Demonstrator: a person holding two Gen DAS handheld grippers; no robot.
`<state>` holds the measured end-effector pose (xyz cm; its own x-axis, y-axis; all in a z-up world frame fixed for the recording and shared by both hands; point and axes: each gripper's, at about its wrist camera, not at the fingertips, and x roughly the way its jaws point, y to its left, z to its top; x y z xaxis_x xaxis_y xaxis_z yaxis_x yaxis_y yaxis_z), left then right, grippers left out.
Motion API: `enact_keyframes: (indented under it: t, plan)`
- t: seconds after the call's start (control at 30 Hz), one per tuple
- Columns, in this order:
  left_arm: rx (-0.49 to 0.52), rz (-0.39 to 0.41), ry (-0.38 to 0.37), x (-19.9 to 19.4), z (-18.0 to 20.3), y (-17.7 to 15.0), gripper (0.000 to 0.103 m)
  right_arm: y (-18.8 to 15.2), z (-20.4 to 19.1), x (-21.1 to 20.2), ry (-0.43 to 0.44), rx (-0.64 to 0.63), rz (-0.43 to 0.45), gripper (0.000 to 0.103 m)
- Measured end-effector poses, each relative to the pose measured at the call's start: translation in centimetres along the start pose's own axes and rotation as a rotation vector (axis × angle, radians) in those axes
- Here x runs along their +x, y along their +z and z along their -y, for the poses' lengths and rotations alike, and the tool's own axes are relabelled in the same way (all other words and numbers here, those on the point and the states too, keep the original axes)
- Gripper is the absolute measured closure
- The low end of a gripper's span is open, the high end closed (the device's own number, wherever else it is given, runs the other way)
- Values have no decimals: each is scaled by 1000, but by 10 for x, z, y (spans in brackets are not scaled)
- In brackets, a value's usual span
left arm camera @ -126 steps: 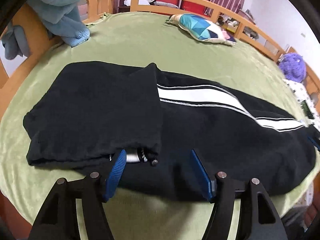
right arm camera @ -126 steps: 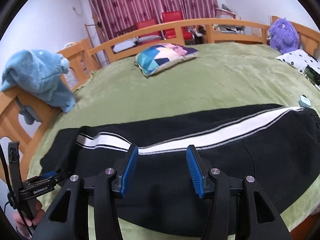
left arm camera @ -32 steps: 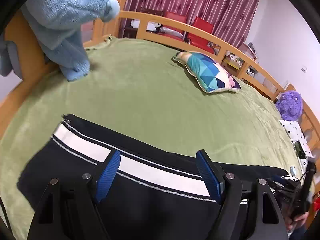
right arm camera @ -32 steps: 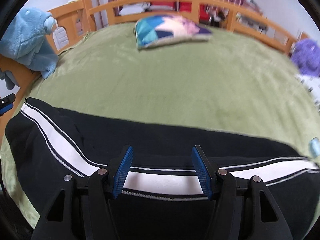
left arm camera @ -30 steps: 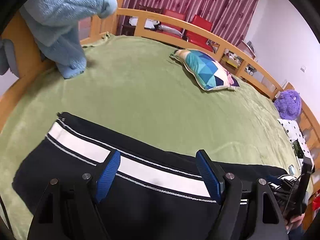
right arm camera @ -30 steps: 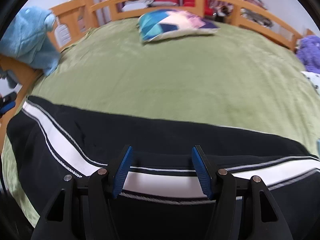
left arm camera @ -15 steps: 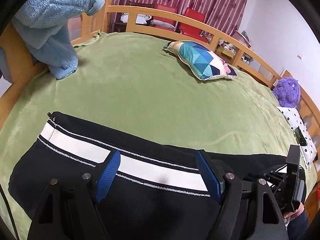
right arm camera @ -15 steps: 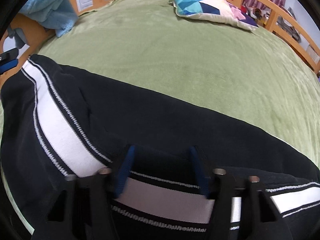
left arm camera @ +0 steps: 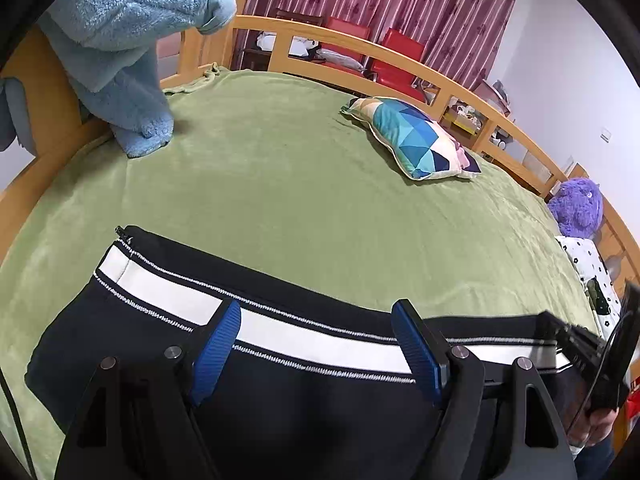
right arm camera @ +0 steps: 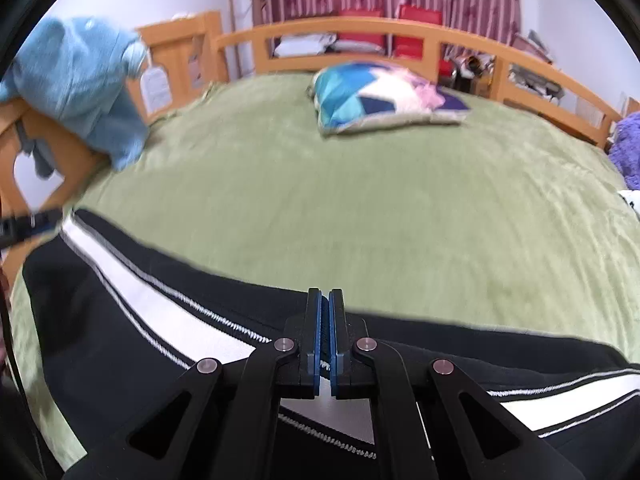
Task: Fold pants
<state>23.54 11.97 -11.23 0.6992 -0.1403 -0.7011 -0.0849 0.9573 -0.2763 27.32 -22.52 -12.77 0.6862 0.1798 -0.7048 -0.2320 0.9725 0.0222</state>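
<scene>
The right hand-held gripper (right arm camera: 325, 336) is pinched tight on the pants (right arm camera: 120, 320) (black, white-striped). The left hand-held gripper (left arm camera: 316, 344) gapes wide above them, gripping nothing; the bed (left arm camera: 300, 200) stretches ahead.

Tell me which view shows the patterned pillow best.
Left wrist. There the patterned pillow is sharp, lying on the green blanket near the wooden rail. The right wrist view also shows the whole pillow, but smeared by motion blur.
</scene>
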Motion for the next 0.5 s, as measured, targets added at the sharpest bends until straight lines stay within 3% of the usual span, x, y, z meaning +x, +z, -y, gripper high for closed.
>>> enact_keyframes:
  t: [0.1, 0.27, 0.3, 0.33, 0.4, 0.47, 0.5]
  plan:
    - [-5, -9, 2, 2, -2, 0, 27, 8, 1, 10, -11, 17, -9, 100]
    - [-3, -30, 16, 5, -1, -1, 27, -21, 3, 76, -84, 59, -217, 96]
    - [0, -38, 19, 6, -1, -1, 27, -28, 0, 85, -99, 50, -245, 96]
    - [4, -44, 21, 7, -1, -1, 27, -28, -6, 81, -124, 25, -217, 95]
    - [11, -55, 28, 7, 0, -2, 27, -22, -16, 66, -133, -1, -186, 86]
    - [14, -67, 33, 7, 0, -4, 27, -16, -20, 46, -107, 18, -138, 62]
    - [15, -72, 40, 7, 0, -5, 27, -15, -22, 32, -100, 38, -93, 58]
